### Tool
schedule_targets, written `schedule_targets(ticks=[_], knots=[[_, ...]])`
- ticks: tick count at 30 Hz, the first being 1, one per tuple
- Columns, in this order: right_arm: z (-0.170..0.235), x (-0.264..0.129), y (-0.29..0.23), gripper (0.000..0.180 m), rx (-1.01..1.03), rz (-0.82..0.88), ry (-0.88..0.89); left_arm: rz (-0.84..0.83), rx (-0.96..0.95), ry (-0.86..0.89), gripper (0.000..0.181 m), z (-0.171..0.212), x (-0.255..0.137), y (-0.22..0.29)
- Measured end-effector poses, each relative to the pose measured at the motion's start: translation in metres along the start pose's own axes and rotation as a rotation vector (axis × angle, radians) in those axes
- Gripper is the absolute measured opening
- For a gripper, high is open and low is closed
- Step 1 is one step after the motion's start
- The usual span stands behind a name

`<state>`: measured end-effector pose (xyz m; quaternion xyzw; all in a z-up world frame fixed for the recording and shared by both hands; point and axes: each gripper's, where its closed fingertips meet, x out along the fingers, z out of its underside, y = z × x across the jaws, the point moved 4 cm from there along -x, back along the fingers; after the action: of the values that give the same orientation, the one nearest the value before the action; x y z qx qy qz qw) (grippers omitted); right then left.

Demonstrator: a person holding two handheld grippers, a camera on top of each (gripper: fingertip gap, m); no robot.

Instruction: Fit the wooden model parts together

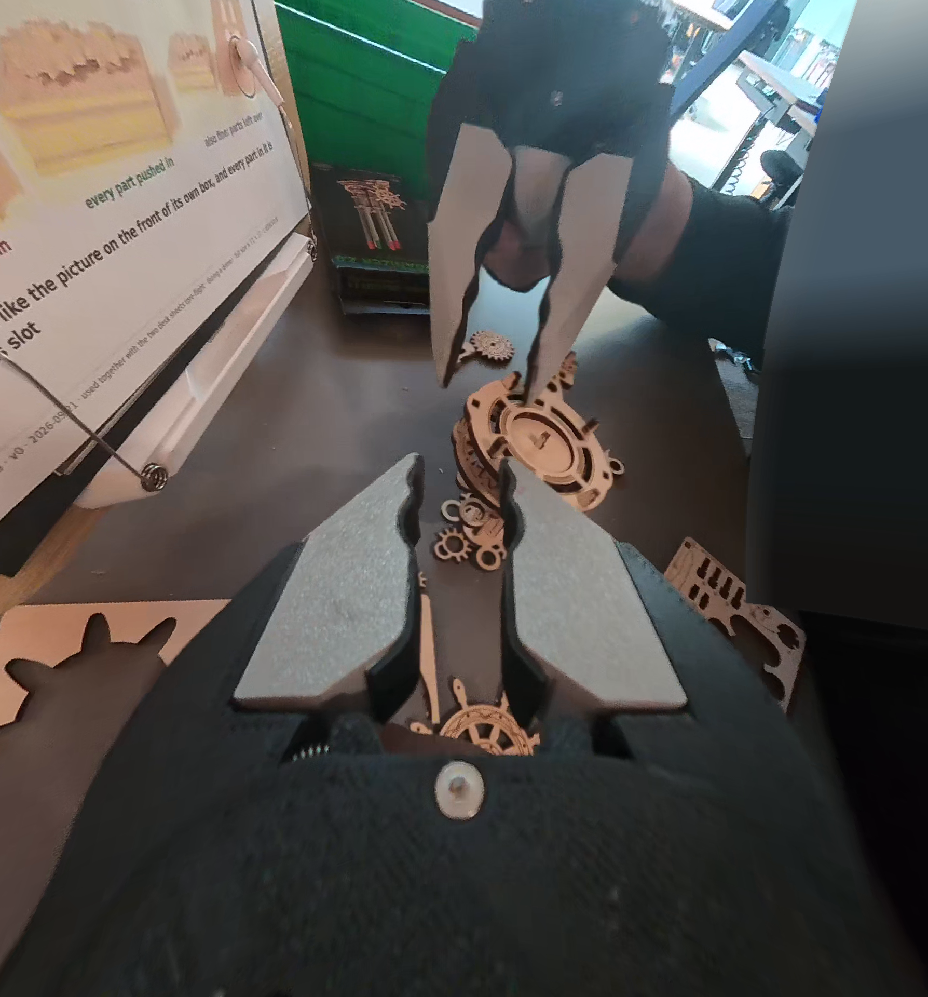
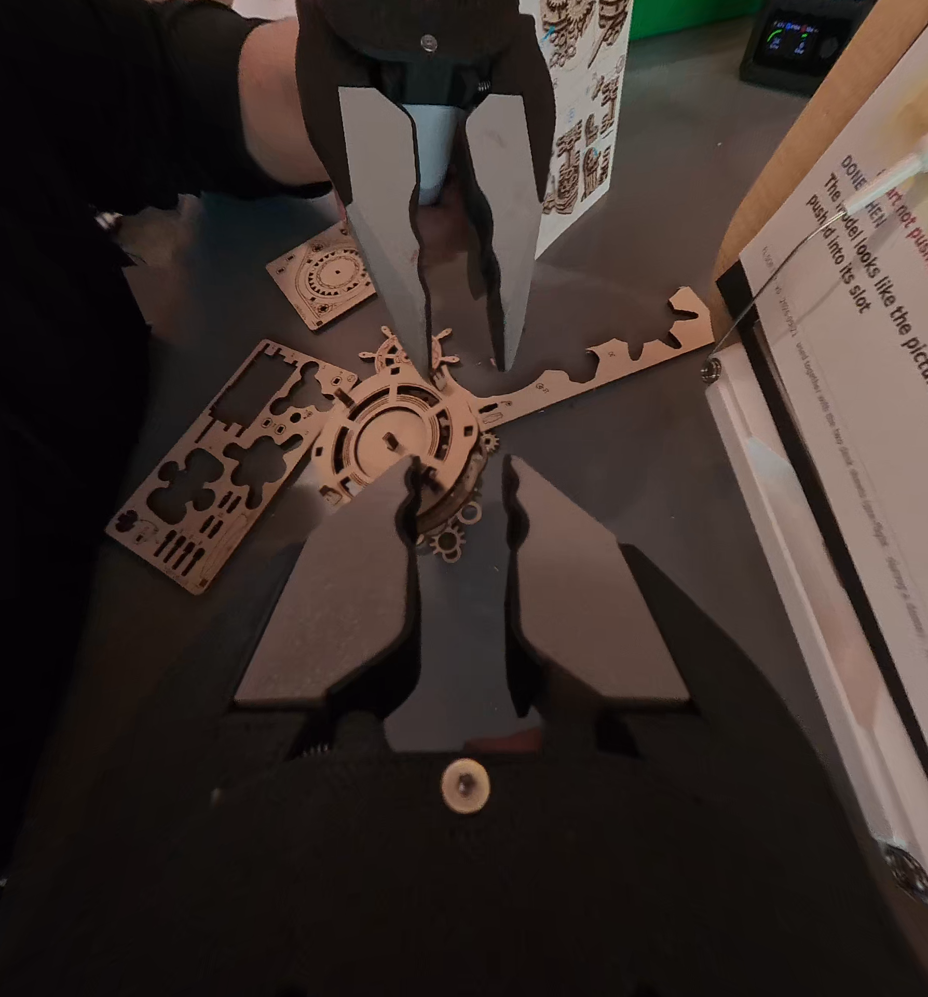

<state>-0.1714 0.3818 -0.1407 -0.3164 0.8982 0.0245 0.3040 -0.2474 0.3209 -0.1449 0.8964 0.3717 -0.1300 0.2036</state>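
A round layered wooden assembly [image 1: 545, 431] [image 2: 392, 426] lies on the dark table. My left gripper [image 1: 461, 472] is open and empty, its right fingertip at the assembly's near edge. It also shows in the right wrist view [image 2: 466, 369], coming down from the top. My right gripper [image 2: 459, 466] is open and empty, its left fingertip over the assembly's rim. In the left wrist view, the right gripper [image 1: 487, 391] has one fingertip touching the assembly's far rim. A wooden ship's wheel [image 1: 491, 728] [image 2: 397, 353] lies under the left gripper. Small gears [image 1: 467, 545] [image 2: 451, 545] lie beside the assembly.
A punched-out wooden sheet [image 2: 219, 475] [image 1: 742, 609] lies at one side, a long jagged strip [image 2: 613, 367] at the other. A small square sheet [image 2: 321, 275], a white cup [image 2: 435, 156] and a parts leaflet [image 2: 586, 108] stand behind. An instruction board [image 1: 127, 226] [image 2: 855, 404] and a kit box [image 1: 375, 237] border the table. Both grippers' tips are close together, under 4 cm apart.
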Motion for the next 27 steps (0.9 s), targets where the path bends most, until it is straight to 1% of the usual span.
schedule_targets(ticks=[3,7,11,18,27], knots=[[-0.001,0.002,-0.002,0.013,0.008,-0.02,-0.009,0.01,0.017,0.003,0.022,0.0,0.001,0.002],[-0.002,0.002,-0.005,0.013,-0.003,0.013,-0.022,0.048,0.069,0.025,0.019,-0.004,0.001,0.013],[-0.001,0.003,-0.008,0.013,-0.006,0.034,-0.036,0.024,0.113,0.005,0.01,0.0,0.008,0.011],[-0.001,-0.001,-0.01,0.012,0.002,0.073,-0.048,0.014,0.127,0.019,0.008,-0.004,0.011,0.011],[0.002,-0.002,-0.01,0.011,0.091,0.079,-0.062,0.038,0.086,-0.006,0.007,-0.006,0.015,0.007]])
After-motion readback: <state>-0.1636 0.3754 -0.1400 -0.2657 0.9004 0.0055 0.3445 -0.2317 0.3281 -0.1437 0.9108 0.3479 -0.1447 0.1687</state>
